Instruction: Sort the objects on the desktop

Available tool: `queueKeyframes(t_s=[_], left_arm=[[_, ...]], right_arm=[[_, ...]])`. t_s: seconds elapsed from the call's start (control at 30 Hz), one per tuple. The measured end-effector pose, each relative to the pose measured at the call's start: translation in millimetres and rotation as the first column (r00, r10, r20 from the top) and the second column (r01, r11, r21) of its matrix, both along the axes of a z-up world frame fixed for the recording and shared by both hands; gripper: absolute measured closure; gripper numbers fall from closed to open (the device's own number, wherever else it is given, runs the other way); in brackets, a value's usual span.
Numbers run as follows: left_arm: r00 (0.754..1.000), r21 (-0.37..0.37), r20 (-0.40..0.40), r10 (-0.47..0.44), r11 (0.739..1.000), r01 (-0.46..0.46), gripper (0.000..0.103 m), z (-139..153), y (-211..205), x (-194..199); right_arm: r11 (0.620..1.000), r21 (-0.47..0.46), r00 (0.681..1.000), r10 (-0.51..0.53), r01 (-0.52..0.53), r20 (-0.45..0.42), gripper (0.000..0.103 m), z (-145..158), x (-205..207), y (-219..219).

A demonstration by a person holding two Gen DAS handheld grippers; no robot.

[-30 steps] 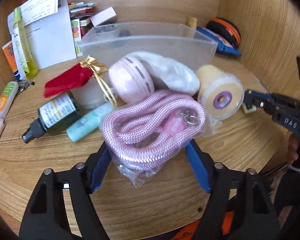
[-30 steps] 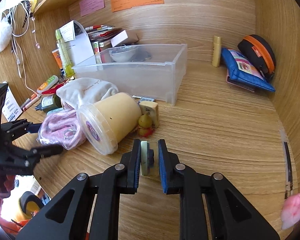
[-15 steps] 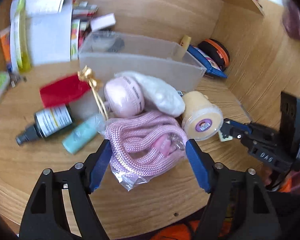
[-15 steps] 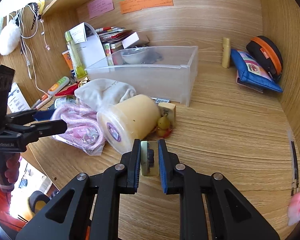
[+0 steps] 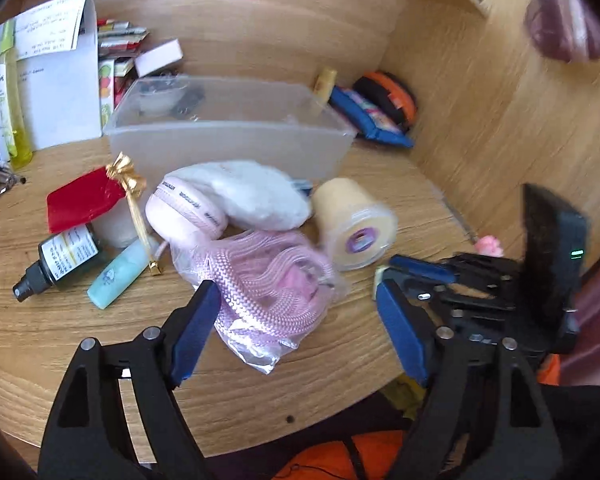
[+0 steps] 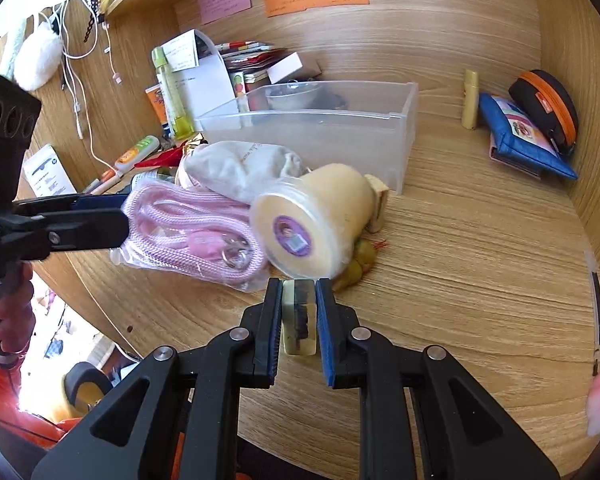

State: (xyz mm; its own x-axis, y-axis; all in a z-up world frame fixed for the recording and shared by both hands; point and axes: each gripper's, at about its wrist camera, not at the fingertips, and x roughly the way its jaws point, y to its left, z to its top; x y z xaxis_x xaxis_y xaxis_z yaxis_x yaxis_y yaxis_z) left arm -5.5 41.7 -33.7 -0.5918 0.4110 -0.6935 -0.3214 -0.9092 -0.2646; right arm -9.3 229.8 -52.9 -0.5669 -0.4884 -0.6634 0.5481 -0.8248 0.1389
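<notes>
Left gripper (image 5: 296, 328): jaws opening, wide apart. The bagged pink rope (image 5: 272, 280) lies between them on the desk (image 5: 60, 320). The left pad is at the bag's edge, contact uncertain; the right pad stands clear of it. Not gripped as far as the left wrist view shows.

Right gripper (image 6: 298, 312): closed on a small clear block (image 6: 298, 316) with a dark inclusion, held lengthwise between the pads, off the desk.

Rope: near the front edge of the desk, roughly mid-width, in a clear plastic bag. The coil's long axis runs across the left gripper's line, left pad to right pad. It lies directly ahead of and below the left jaws. The right gripper is off to the rope's right, near but occupied. The left hand is nearer and free.

Neighbours: jar (image 5: 354, 224) on its side touching the rope bag on its right, lid toward the front edge. White pouch (image 5: 256, 196) and pink round case (image 5: 188, 210) just behind the rope. Clear bin (image 5: 228, 146) behind those, toward the back edge, holding a few small items.

Judgement: the bin is the likely destination for both the block and the rope. It lies straight back from both grippers, beyond the pile. The rope is a soft, slippery bundle; a grasp across the coil's width needs wide jaws and may catch only the bag film.
</notes>
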Motion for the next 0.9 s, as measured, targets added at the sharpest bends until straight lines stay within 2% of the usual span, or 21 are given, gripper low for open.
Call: queueKeyframes(t_s=[0.13,0.23,0.3,0.47,0.6,0.67,0.77,0.83,0.9], left_arm=[[0.996,0.016,0.083,0.026,0.999,-0.027,0.024,-21.7,-13.1,-8.3],[0.991,0.019,0.121,0.052,0.998,-0.054,0.024,-32.5,-24.6,-9.4],[0.99,0.004,0.129,0.06,0.998,-0.061,0.024,-35.1,-30.4,-7.2],[0.993,-0.132,0.095,0.068,0.99,-0.055,0.02,-36.4,-31.0,1.4],[0.993,-0.199,0.061,0.097,0.976,-0.083,0.018,-32.8,-32.5,2.7],[0.994,-0.199,0.062,0.094,0.977,-0.08,0.018,-30.6,-36.8,2.9],[0.993,-0.137,0.12,0.007,0.991,0.01,0.018,-33.0,-39.3,1.0],[0.99,-0.115,0.143,-0.016,0.993,0.033,0.017,-35.2,-36.9,-4.0],[0.989,-0.102,0.14,-0.036,0.993,0.05,0.013,-34.8,-33.7,-7.0]], right_arm=[[1.0,0.024,1.0,0.004,-0.004,-0.011,0.087,0.4,2.2,-3.8],[0.997,0.074,1.0,-0.008,0.01,-0.025,0.076,-3.0,1.6,-6.9],[0.996,0.087,1.0,-0.004,0.005,-0.022,0.073,-5.8,1.4,-7.5],[0.996,0.088,1.0,0.0,0.003,-0.029,0.072,-3.5,3.4,-7.6],[0.998,0.055,0.997,0.034,-0.03,-0.073,0.072,12.4,12.2,-10.1],[0.997,0.055,0.995,0.061,-0.057,-0.083,0.072,16.8,14.3,-16.1],[0.993,0.071,0.992,0.104,-0.099,-0.074,0.072,16.8,14.8,-29.3],[0.99,0.076,0.99,0.126,-0.12,-0.068,0.072,18.0,14.6,-35.2],[0.988,0.077,0.989,0.136,-0.132,-0.059,0.072,19.3,12.2,-39.8]])
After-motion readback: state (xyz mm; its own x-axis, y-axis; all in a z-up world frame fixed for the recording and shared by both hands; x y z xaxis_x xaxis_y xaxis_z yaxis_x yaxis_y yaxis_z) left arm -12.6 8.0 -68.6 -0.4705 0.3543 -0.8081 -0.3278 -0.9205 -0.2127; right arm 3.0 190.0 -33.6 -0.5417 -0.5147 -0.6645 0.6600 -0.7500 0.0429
